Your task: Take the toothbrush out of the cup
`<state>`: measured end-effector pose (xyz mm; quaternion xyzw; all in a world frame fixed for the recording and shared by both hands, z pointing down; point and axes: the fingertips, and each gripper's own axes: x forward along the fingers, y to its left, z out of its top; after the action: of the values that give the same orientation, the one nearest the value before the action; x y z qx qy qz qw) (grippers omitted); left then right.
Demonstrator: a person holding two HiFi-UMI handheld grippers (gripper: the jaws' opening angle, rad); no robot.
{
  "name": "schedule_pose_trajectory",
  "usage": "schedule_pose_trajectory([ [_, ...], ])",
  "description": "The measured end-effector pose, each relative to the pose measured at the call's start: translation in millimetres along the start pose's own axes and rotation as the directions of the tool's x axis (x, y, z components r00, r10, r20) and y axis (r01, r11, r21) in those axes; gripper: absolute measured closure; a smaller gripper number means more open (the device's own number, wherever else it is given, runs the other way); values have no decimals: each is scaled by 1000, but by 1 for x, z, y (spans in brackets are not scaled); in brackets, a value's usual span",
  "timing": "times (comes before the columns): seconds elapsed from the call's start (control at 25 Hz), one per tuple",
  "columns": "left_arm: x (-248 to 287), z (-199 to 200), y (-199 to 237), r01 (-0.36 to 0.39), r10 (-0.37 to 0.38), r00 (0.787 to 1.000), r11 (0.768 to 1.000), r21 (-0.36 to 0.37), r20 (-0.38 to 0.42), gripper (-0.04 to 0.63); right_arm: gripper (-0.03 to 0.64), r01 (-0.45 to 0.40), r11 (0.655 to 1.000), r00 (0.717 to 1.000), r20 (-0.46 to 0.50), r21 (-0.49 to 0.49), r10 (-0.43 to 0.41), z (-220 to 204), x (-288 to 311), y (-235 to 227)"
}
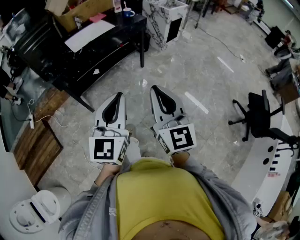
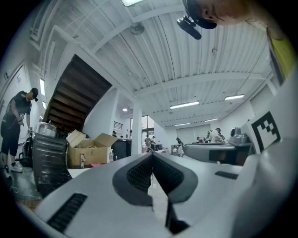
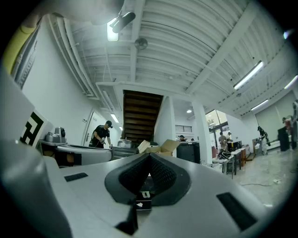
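A dark blue cup (image 1: 129, 12) stands on the far right end of the black table (image 1: 101, 54), with a thin pale stick (image 1: 124, 5), probably the toothbrush, rising from it. Both grippers are held level in front of my body over the floor, well short of the table. In the head view the left gripper (image 1: 120, 95) has its jaws together, empty, and so does the right gripper (image 1: 153, 88) beside it. In the left gripper view the left gripper's (image 2: 152, 156) dark pads meet at the tip. The right gripper (image 3: 149, 155) looks the same in its own view.
On the table lie a white sheet (image 1: 89, 35) and an open cardboard box (image 1: 77, 11). A marbled white cabinet (image 1: 164, 18) stands behind it, an office chair (image 1: 260, 115) to the right, a wooden unit (image 1: 40, 140) to the left. A person in black (image 3: 100, 135) stands far off.
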<state>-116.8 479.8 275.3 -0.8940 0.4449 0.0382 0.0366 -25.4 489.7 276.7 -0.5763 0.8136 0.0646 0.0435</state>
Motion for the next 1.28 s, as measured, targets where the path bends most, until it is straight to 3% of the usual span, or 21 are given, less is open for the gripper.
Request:
schedule_pose_trajectory([
  [0.36, 78, -26, 45, 35, -34, 999, 999, -14, 7, 595, 565, 8, 1000, 1000, -11, -3, -8, -31, 76, -38],
  [0.96, 277, -39, 202, 90, -89, 995, 996, -2, 32, 595, 522, 56, 998, 998, -1, -10, -56, -64, 314, -123],
  [1.28, 332, -56, 245, 113, -113, 993, 993, -28, 23, 595, 523, 78, 997, 997, -23, 6, -78, -85, 378, -144],
])
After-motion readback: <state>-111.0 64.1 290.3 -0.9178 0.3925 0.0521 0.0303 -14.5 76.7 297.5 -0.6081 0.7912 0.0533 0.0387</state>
